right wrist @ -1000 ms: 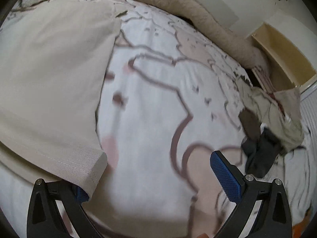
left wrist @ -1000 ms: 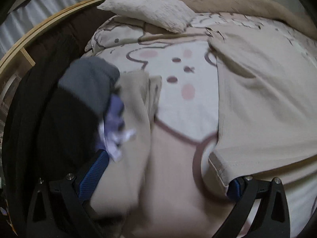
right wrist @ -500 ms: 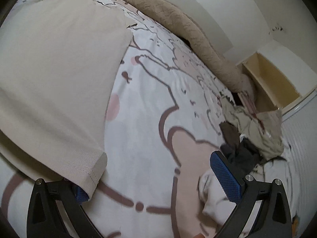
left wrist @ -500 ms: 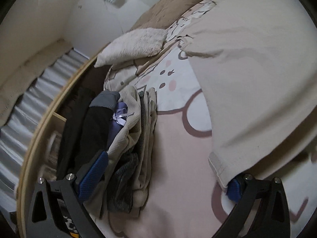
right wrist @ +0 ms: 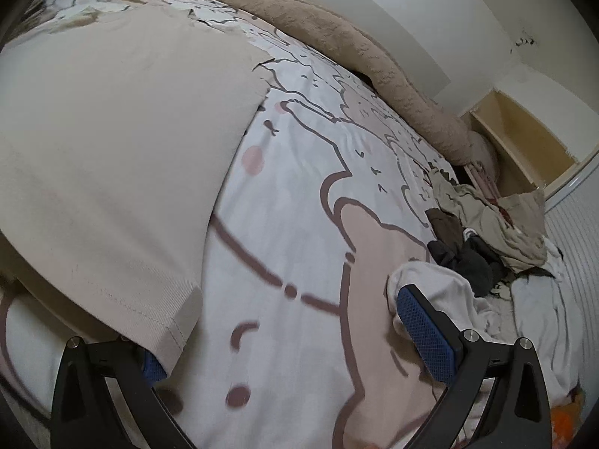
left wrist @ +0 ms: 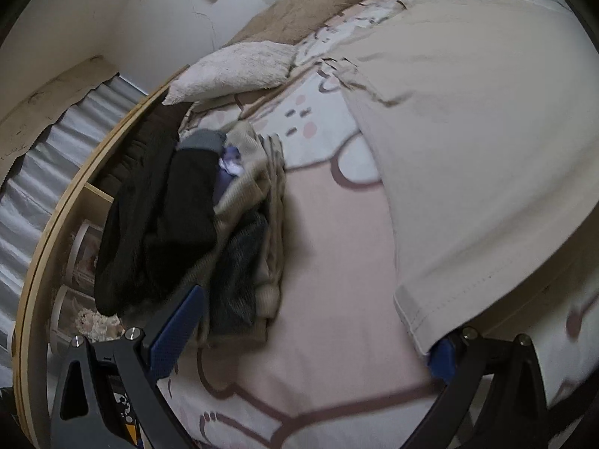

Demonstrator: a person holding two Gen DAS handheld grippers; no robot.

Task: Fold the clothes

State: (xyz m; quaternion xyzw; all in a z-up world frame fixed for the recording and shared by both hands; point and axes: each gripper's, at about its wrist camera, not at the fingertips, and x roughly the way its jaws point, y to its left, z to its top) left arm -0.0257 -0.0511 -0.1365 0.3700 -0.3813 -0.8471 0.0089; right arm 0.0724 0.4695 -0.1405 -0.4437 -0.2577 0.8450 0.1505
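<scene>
A beige shirt (left wrist: 468, 149) lies spread over the cartoon-print bed cover (left wrist: 329, 262). My left gripper (left wrist: 310, 329) is open at the shirt's lower left corner, and the hem drapes over its right finger, hiding most of that blue pad. My right gripper (right wrist: 280, 333) is open too, at the other lower corner of the beige shirt (right wrist: 112, 149), whose hem covers its left finger. Nothing sits between either pair of fingers but the bed cover (right wrist: 318, 205).
A stack of dark and beige clothes (left wrist: 224, 224) lies left by the wooden bed frame (left wrist: 75, 194). A fluffy pillow (left wrist: 236, 67) sits at the head. A loose clothes heap (right wrist: 486, 232), a white garment (right wrist: 449, 292), a brown blanket (right wrist: 355, 45) and a wooden shelf (right wrist: 524, 142) are on the right.
Both grippers have risen and tilted up with the shirt's hem corners riding on their inner fingers. More of the walls and the side piles has come into view.
</scene>
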